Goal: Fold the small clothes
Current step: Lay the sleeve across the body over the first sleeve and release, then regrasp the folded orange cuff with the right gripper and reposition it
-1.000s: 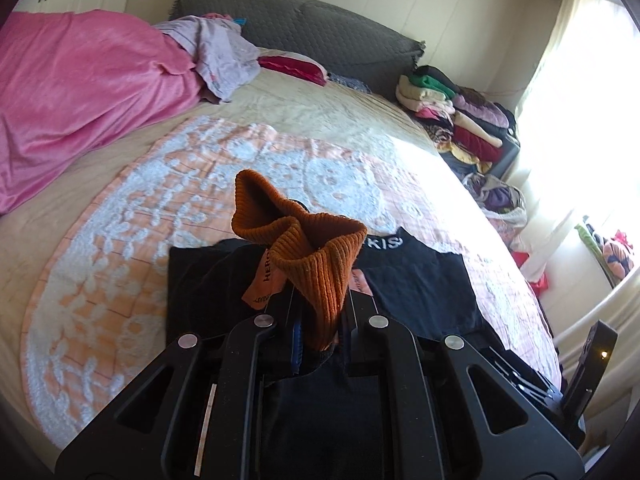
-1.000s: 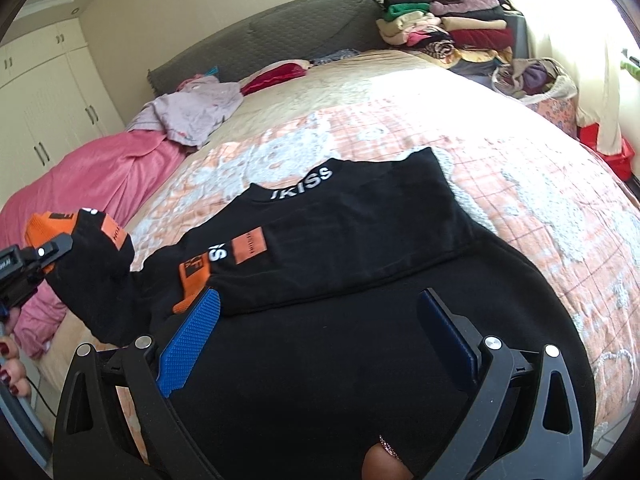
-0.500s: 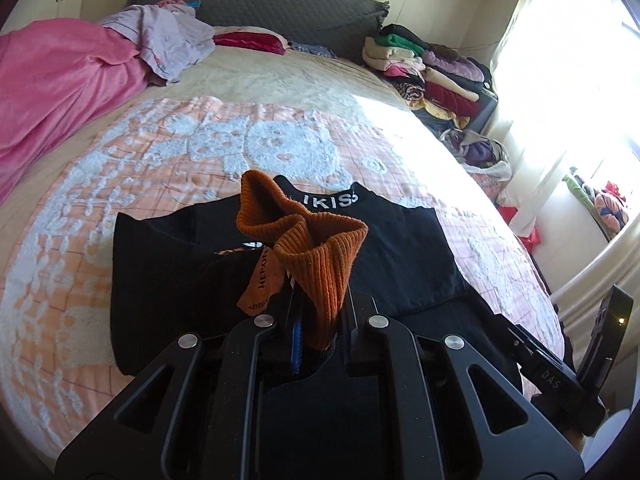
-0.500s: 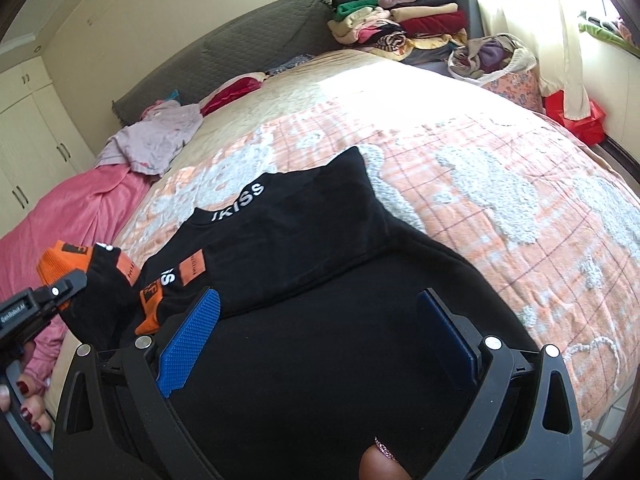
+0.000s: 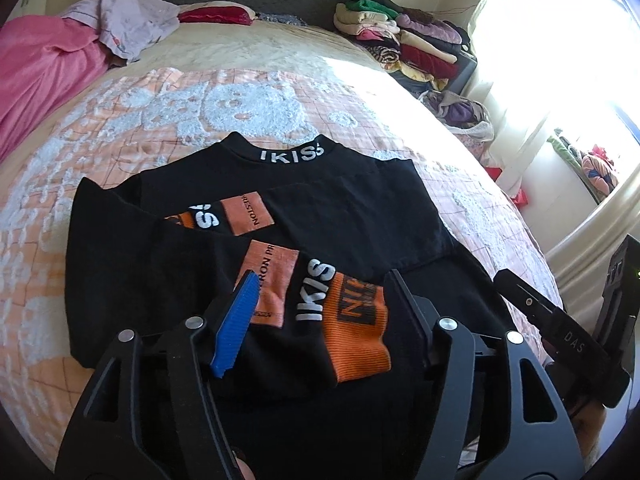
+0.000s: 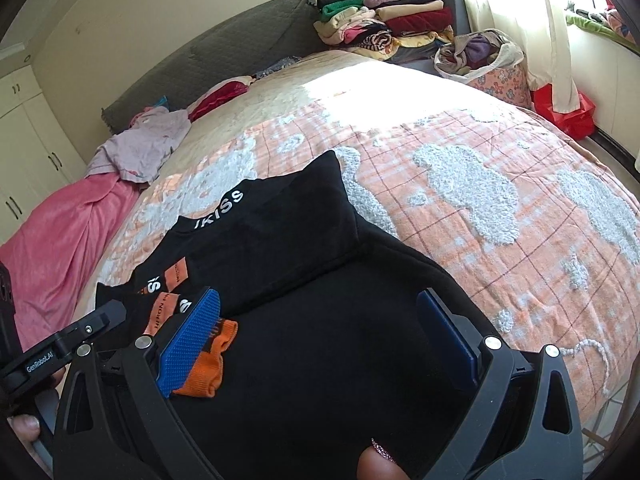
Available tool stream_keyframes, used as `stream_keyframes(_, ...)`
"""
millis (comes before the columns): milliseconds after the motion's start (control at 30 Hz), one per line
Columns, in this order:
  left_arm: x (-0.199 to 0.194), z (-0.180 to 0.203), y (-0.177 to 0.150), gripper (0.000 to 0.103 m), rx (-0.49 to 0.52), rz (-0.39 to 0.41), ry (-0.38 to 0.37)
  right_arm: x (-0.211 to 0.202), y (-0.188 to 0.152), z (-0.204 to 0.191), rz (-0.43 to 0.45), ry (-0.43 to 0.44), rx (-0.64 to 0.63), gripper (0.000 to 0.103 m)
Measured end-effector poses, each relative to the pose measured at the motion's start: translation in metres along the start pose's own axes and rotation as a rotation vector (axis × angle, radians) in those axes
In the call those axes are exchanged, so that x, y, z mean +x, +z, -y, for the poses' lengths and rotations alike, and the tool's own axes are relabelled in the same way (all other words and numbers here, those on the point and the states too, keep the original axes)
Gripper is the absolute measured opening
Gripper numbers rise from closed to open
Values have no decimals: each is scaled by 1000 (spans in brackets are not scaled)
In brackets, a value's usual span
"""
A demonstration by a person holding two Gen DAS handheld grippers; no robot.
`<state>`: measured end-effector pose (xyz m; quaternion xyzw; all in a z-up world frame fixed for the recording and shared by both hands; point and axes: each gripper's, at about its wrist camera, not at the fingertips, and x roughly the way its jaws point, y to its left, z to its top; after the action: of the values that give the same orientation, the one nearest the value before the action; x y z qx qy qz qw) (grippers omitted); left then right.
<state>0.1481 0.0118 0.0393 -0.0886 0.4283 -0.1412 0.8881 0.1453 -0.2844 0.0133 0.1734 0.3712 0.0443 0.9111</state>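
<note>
A black top [image 5: 344, 208] with a white "IKISS" collar lies on the bed blanket; it also shows in the right wrist view [image 6: 280, 232]. Both sleeves are folded across its front. The near sleeve's orange cuff [image 5: 356, 332] lies flat, also seen in the right wrist view [image 6: 208, 364]. My left gripper [image 5: 320, 304] is open just above that sleeve, holding nothing. My right gripper [image 6: 320, 332] is open over the top's lower hem, empty. The left gripper's side [image 6: 60, 348] shows at the right wrist view's left edge.
An orange and white blanket [image 5: 200, 104] covers the bed. A pink cover [image 5: 36, 68] and a lilac garment [image 5: 128, 24] lie at the far left. A stack of folded clothes [image 5: 404, 36] and a basket of clothes [image 5: 464, 116] stand at the far right.
My left gripper carried the orange cuff across the top, opened and let it go; the sleeve now lies flat. My right gripper stayed open over the hem.
</note>
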Motion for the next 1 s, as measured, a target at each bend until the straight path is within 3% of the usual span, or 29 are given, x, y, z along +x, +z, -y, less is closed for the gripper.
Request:
stream_keyframes(300,-25,-51,-3,72,-73,28,147,41,-25,-54,-136,114,-111,98)
stream_keyframes(367,-29,-61,-5,77,-84,25,161,53,-29,-64,-169,129,-116,98)
stream_keyframes(533,-41,-85,-13,77,-145,38,185,74,-38,-80,-211,152,-132,97)
stream_keyframes(767,-51,-109,-19,77,-209,54,197,78,-43,-90,-182,151,-161,53)
stream_keyframes(900,-52,-116,-20,77,-224,53,198,77,-43,-92,-157,150,-181,38)
stream_keyframes(967,-53,-117,-21,77,-226,54,202,76,-41,-94,-166,193,-183,19)
stream_keyframes(1000,-53,-118,-21,77,-228,55,204,74,-40,-96,-159,198,-195,18)
